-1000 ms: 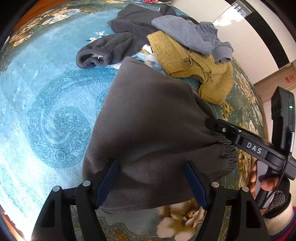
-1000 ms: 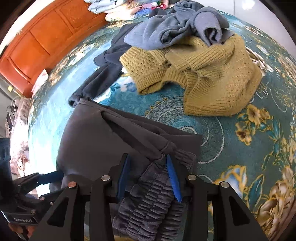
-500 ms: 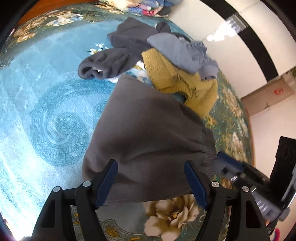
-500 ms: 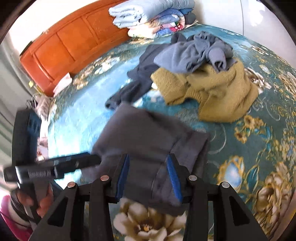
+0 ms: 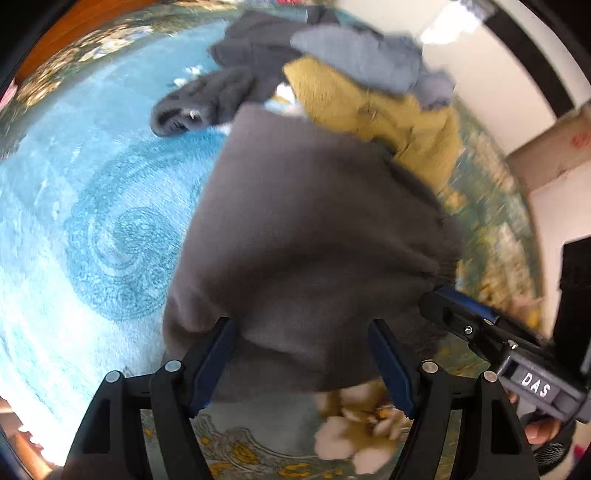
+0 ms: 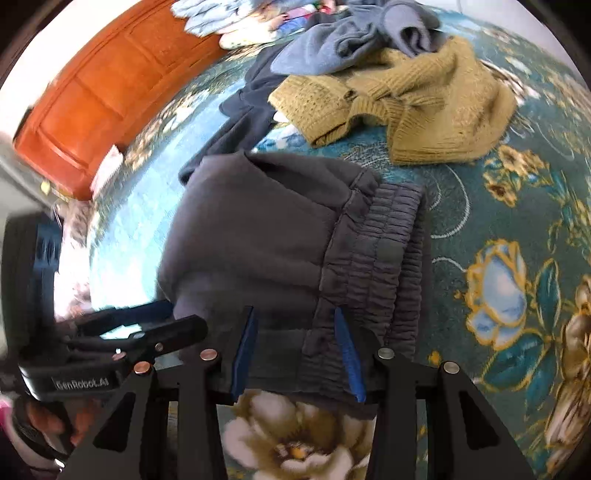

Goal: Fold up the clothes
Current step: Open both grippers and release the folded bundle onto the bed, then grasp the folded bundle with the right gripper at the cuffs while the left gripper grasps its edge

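Folded dark grey sweatpants (image 5: pixel 314 240) lie on the floral bedspread, their elastic waistband (image 6: pixel 380 258) on the right side. My left gripper (image 5: pixel 303 332) is open over the near left edge of the pants and holds nothing. My right gripper (image 6: pixel 295 332) is open with its fingertips over the near edge by the waistband. It also shows in the left wrist view (image 5: pixel 461 310) at the pants' right corner. The left gripper shows in the right wrist view (image 6: pixel 147 325) at the pants' left side.
A pile of unfolded clothes lies beyond the pants: a mustard knit sweater (image 6: pixel 413 99), a blue-grey garment (image 6: pixel 354 40) and a dark top (image 5: pixel 221 92). An orange wooden headboard (image 6: pixel 103 96) and stacked bedding (image 6: pixel 236 18) stand at the far end. A teal floral bedspread (image 6: pixel 509 229) covers the bed.
Both grippers pulled back from the pants half a second ago and have come back down to their near edge. The right gripper let go of the waistband.
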{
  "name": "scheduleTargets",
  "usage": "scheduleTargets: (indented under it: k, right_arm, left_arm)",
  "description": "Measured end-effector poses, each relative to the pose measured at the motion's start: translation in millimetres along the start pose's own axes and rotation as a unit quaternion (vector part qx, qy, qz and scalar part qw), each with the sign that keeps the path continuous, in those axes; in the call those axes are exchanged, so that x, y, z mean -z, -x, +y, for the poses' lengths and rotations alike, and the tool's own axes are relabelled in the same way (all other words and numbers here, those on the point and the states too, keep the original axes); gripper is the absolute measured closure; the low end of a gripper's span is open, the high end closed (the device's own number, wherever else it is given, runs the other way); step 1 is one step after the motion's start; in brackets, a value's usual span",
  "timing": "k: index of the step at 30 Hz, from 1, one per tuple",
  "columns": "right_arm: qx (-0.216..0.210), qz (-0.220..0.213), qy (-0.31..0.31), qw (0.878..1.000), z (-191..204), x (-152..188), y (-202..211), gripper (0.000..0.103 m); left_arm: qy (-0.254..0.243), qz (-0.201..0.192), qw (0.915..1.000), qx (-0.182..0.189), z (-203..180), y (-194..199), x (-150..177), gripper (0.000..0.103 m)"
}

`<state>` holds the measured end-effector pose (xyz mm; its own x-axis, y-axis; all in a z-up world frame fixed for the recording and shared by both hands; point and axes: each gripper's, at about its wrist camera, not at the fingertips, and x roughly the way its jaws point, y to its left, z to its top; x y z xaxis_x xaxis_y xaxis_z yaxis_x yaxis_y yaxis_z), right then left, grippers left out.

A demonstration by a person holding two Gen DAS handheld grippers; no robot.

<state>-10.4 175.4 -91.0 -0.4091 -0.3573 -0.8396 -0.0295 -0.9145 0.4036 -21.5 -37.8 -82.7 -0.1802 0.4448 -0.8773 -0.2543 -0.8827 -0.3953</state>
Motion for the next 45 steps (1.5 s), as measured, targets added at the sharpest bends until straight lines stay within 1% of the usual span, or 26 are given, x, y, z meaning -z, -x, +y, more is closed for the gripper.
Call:
scheduleTargets:
  k: [2,4,5,6,7,8,9,10,11,12,13,16,18,19,20,22,24,26,29,31,32,36,39,40,42,45]
  right_arm:
    - [-0.008,-0.014,-0.011,1.0,1,1,14,0.058]
    - [-0.003,-0.022,-0.013,1.0,2,6,26,0.056]
    - [0.0,-0.026,-0.014,1.0,3,9,32,0.056]
    - [-0.001,-0.033,-0.018,0.999,3,12,40,0.054]
    - [-0.002,-0.04,-0.022,0.999,2,16,48,0.049]
    - [-0.005,-0.048,-0.027,0.998,1,19,58,0.036]
    - [-0.007,-0.056,-0.032,0.998,0,23,68,0.029]
    - [-0.01,-0.064,-0.037,0.997,-2,27,78,0.026]
    - [-0.012,-0.072,-0.042,0.996,-3,30,89,0.021]
    - [-0.011,-0.083,-0.048,0.995,-6,35,100,0.019]
    - [-0.008,-0.096,-0.056,0.994,-10,40,113,0.018]
    - [-0.007,-0.124,-0.083,0.989,-19,53,138,0.017]
    - [-0.012,-0.141,-0.095,0.985,-25,60,150,0.006]
    - [-0.012,-0.148,-0.1,0.984,-27,61,154,0.006]
    - [-0.013,-0.15,-0.103,0.983,-29,59,154,0.006]
    - [-0.028,-0.143,-0.105,0.984,-32,51,147,0.005]
    - [-0.042,-0.114,-0.107,0.987,-37,37,125,0.004]
    - [-0.049,-0.078,-0.112,0.989,-42,25,95,0.004]
    - [-0.067,-0.051,-0.13,0.988,-53,18,60,0.004]
    - [-0.075,-0.047,-0.147,0.985,-64,15,43,0.004]
    - [-0.081,-0.044,-0.155,0.984,-70,13,35,0.004]
    - [-0.103,-0.03,-0.18,0.978,-93,6,9,0.003]
    - [-0.131,-0.024,-0.207,0.969,-107,5,-10,0.003]
    - [-0.143,-0.024,-0.211,0.967,-109,6,-15,0.003]
    - [-0.152,-0.023,-0.208,0.966,-110,7,-20,0.002]
    - [-0.158,-0.022,-0.203,0.966,-111,7,-27,0.002]
  left_arm:
    - [0.019,-0.019,0.9996,0.014,7,13,2,0.025]
    - [0.042,-0.032,0.9983,0.023,15,23,3,0.024]
    - [0.055,-0.036,0.9975,0.027,19,27,4,0.023]
    - [0.067,-0.039,0.9965,0.03,23,31,5,0.019]
    - [0.077,-0.044,0.9955,0.034,25,35,6,0.014]
    - [0.084,-0.05,0.9945,0.038,27,39,7,0.012]
    - [0.091,-0.055,0.9935,0.043,28,42,6,0.007]
    - [0.096,-0.053,0.9926,0.051,29,47,3,0.006]
    - [0.099,-0.05,0.9921,0.06,29,52,-3,0.006]
    - [0.1,-0.046,0.9915,0.069,29,58,-9,0.006]
    - [0.102,-0.043,0.9909,0.077,29,65,-15,0.006]
    - [0.098,-0.056,0.9877,0.108,28,89,-36,0.004]
    - [0.088,-0.057,0.9872,0.12,31,102,-48,0.002]
    - [0.083,-0.056,0.987,0.126,32,108,-54,0.001]
    - [0.073,-0.058,0.988,0.123,35,112,-59,0.001]
    - [0.052,-0.061,0.9911,0.107,41,114,-64,0.0]
    - [0.048,-0.046,0.9933,0.095,55,99,-64,0.0]
    - [0.064,-0.022,0.9927,0.099,73,75,-59,0.0]
    - [0.099,-0.006,0.9881,0.118,94,43,-55,0.0]
    - [0.114,0.009,0.9839,0.138,102,21,-57,0.0]
    - [0.111,0.015,0.983,0.145,103,12,-59,0.0]
    - [0.076,0.043,0.9845,0.152,96,-22,-67,0.0]
    - [0.071,0.071,0.9826,0.157,93,-53,-72,0.0]
    - [0.073,0.075,0.9817,0.159,93,-60,-72,0.0]
    - [0.078,0.079,0.9789,0.171,95,-73,-73,0.0]
    - [0.074,0.069,0.9756,0.195,97,-77,-76,0.0]
